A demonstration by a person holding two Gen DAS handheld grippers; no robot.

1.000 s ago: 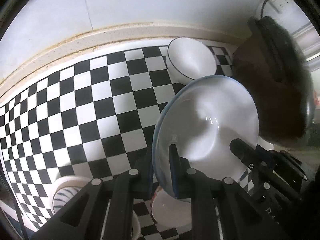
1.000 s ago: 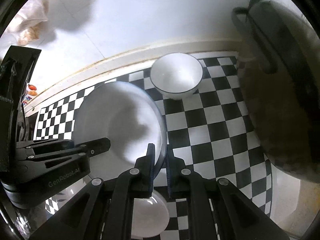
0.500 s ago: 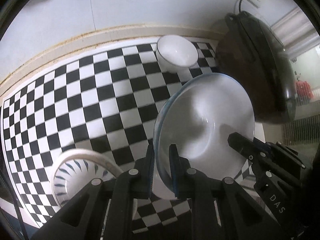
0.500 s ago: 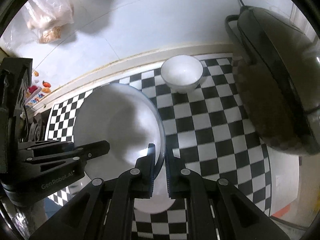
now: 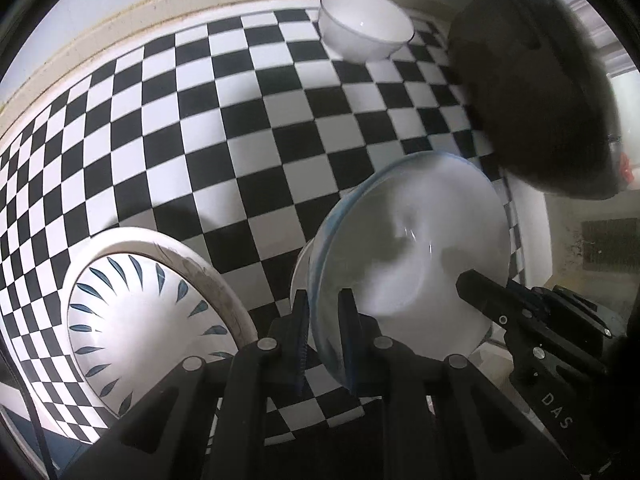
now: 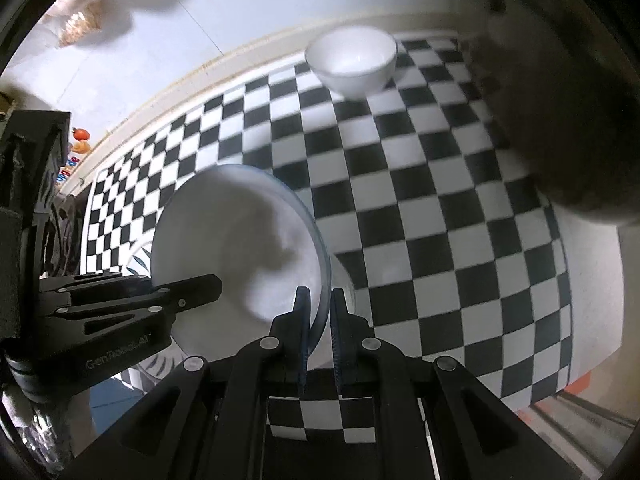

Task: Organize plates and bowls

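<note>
Together, the left gripper (image 5: 323, 320) and the right gripper (image 6: 319, 312) pinch opposite edges of one blue-rimmed white plate (image 5: 416, 264), each pair of jaws nearly closed with the thin rim between them. It hangs tilted above the checkered tablecloth (image 5: 248, 128), over a white dish only partly visible. Just beside it lies a blue-petal patterned plate (image 5: 136, 320); a white bowl (image 5: 366, 34) sits near the wall, next to a dark appliance (image 5: 532, 88).
</note>
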